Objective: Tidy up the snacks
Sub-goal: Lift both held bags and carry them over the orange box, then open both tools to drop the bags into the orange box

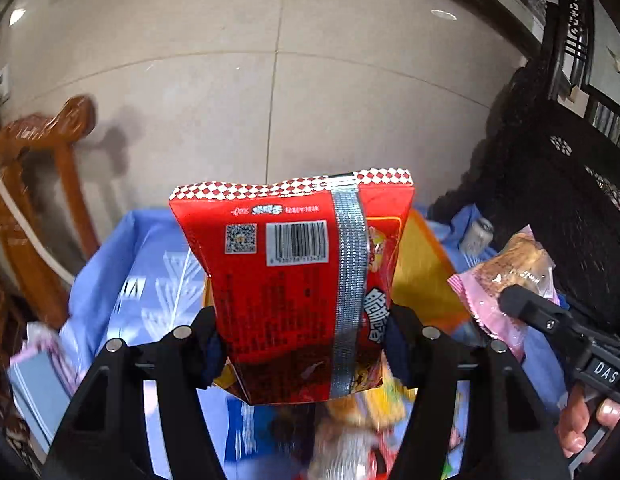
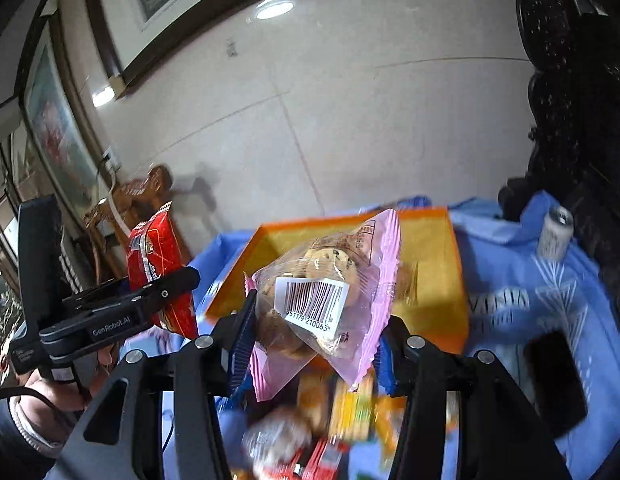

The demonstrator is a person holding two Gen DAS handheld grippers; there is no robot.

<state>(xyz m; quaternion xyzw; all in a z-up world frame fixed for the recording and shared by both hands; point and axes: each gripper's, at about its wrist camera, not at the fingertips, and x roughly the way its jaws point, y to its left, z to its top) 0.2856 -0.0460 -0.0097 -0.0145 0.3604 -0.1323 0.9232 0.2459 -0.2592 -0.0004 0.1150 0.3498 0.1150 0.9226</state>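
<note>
My left gripper (image 1: 301, 344) is shut on a red snack bag (image 1: 293, 272) with a barcode and a silver seam, held up above the table; the same red snack bag (image 2: 157, 268) shows at the left of the right wrist view. My right gripper (image 2: 314, 344) is shut on a pink-edged clear cookie packet (image 2: 326, 292) with a white barcode label; that cookie packet (image 1: 510, 280) appears at the right of the left wrist view. Beyond both lies an orange-rimmed yellow tray (image 2: 430, 264), its rim (image 1: 426, 276) peeking out behind the red bag. Blurred loose snacks (image 2: 342, 412) lie below.
A blue printed cloth (image 2: 522, 292) covers the table. A white can (image 2: 554, 232) stands at the far right near dark carved furniture (image 2: 582, 128). A black phone (image 2: 558, 380) lies on the cloth. A wooden chair (image 1: 37, 184) stands at left on the tiled floor.
</note>
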